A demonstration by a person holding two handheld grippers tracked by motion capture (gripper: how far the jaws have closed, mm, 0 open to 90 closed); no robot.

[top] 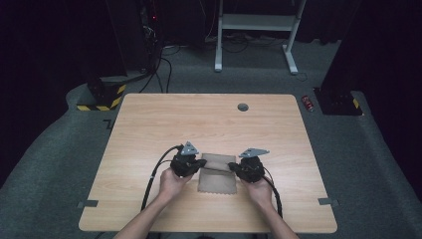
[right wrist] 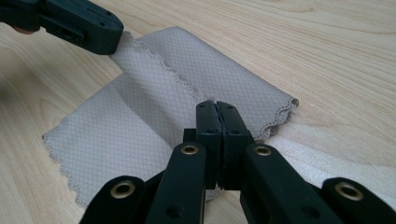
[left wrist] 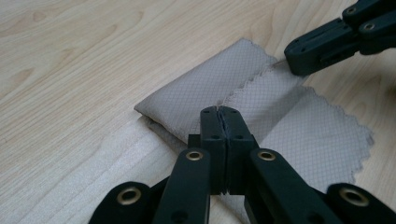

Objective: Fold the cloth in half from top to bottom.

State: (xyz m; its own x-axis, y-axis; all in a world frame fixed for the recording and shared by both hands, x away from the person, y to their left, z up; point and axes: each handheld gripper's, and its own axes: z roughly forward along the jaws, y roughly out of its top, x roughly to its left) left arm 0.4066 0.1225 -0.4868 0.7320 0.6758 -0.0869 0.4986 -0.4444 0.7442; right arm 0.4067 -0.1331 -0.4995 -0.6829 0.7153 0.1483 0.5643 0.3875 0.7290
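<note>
Both forearms are extended from the near edge of the table [top: 149,114], each hand wrapped around one of the tongs. The left tongs [top: 199,163] and right tongs [top: 233,168] are pointed inward toward each other, near its middle. On both, the jaws are pressed together.

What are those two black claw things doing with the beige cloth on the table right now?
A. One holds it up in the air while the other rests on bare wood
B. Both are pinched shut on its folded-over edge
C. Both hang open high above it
B: the left gripper and the right gripper each have jaws closed on the scalloped edge of the cloth, which lies partly folded on the table.
</note>
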